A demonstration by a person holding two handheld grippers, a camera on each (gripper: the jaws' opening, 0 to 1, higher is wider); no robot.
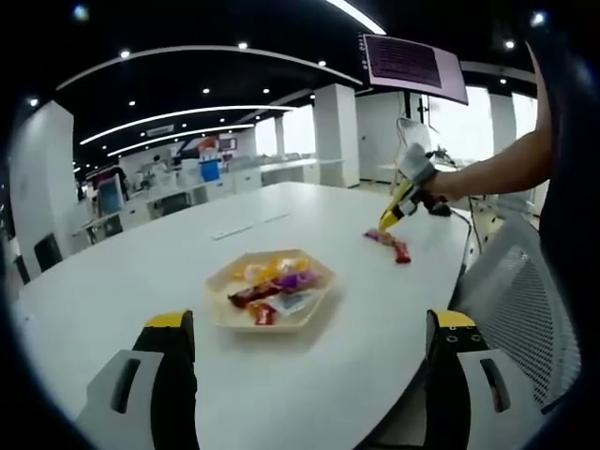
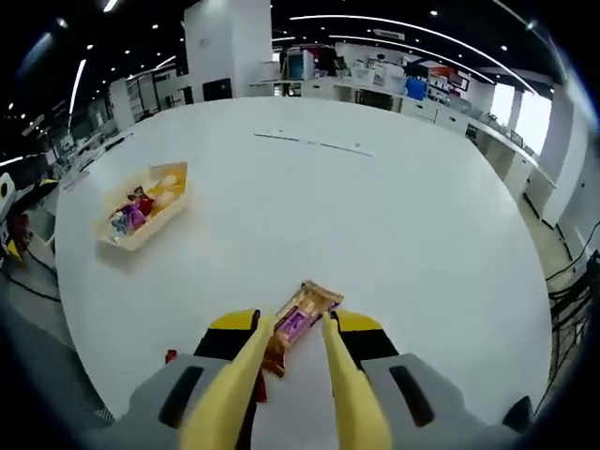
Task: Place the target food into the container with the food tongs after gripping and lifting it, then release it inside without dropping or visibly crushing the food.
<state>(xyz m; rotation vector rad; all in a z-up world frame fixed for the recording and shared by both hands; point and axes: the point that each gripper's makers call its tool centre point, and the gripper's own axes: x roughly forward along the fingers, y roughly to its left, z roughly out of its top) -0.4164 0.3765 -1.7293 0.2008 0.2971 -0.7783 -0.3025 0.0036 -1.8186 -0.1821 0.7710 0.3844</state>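
A pale hexagonal tray (image 1: 317, 314) holds several wrapped snacks and sits on the white table just ahead of my left gripper (image 1: 311, 323), which is wide open and empty. Further right, a hand holds my right gripper (image 1: 412, 178), with yellow food tongs (image 1: 392, 216) pointing down at some snacks (image 1: 389, 244). In the right gripper view, my right gripper (image 2: 298, 322) is shut on the food tongs (image 2: 342, 384). Their tips flank a gold-and-purple snack bar (image 2: 300, 319) lying on the table. The tray (image 2: 120, 242) lies far to the left.
A red wrapper (image 2: 261, 389) lies under the left tong arm. A mesh chair (image 1: 516, 291) stands by the table's right edge, below the person's arm (image 1: 497, 169). A screen (image 1: 412, 64) hangs overhead. Bare white table (image 2: 375, 206) stretches between the snack and the tray.
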